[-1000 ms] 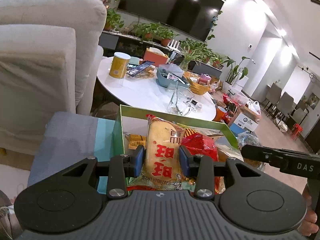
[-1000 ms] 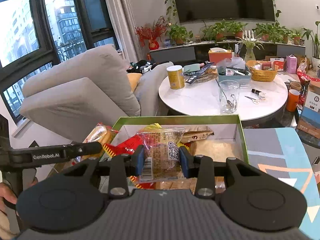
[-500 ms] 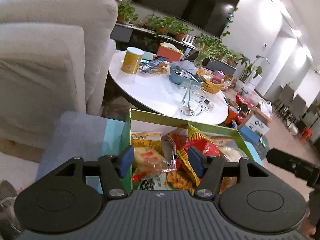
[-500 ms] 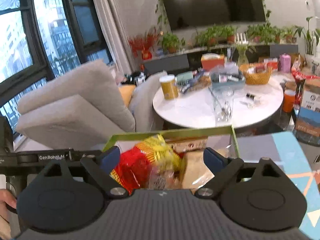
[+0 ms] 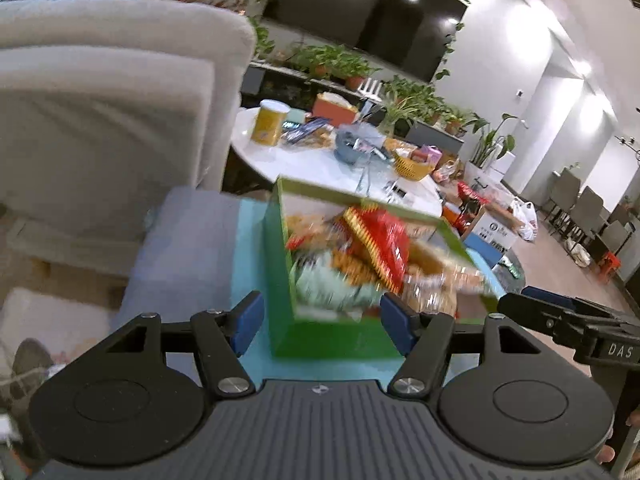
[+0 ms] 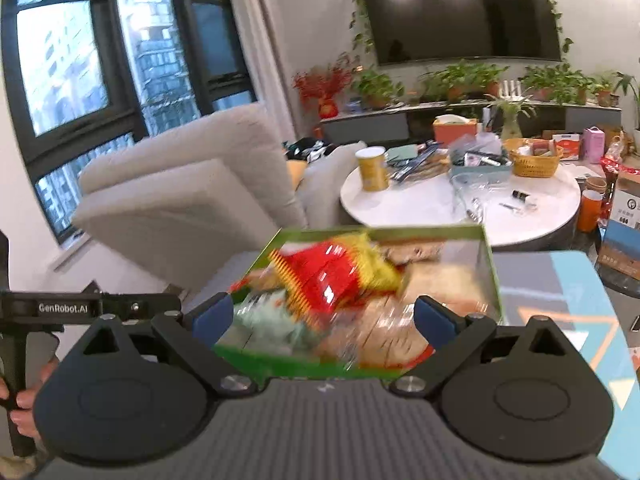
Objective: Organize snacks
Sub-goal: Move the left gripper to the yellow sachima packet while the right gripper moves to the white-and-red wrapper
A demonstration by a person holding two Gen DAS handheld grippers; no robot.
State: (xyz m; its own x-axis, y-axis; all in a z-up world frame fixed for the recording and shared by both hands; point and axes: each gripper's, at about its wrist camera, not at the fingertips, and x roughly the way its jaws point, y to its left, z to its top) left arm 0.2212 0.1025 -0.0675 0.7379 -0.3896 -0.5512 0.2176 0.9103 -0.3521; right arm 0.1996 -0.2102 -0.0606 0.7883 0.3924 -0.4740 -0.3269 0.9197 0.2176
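Snacks fill the green box (image 5: 320,336) in front of me, which stands on a blue and grey mat (image 5: 188,248); a red and yellow packet (image 6: 320,276) lies on top, with a pale green one (image 6: 272,324) at the near corner. The pictures are blurred there, so I cannot read any print on the packets.

My left gripper (image 5: 322,318) is opening at this moment; its blue pads (image 5: 248,320) stand apart and nothing is between them, the near corner of the box only shows behind. My right gripper (image 6: 324,320) has its jaws wide apart and also holds nothing.

Only the right view shows the tall windows (image 6: 80,60) and the whole beige armchair (image 6: 188,196). Only the left view shows the dining chairs (image 5: 588,212) far in the room. Both views show the round white table (image 6: 420,204) with a yellow can (image 6: 372,170).

In the left view I read "DAS" on the other tool (image 5: 580,328). In the right view I read "GenRobot.AI" on the black bar (image 6: 64,308), and a hand (image 6: 24,404) grips its handle.
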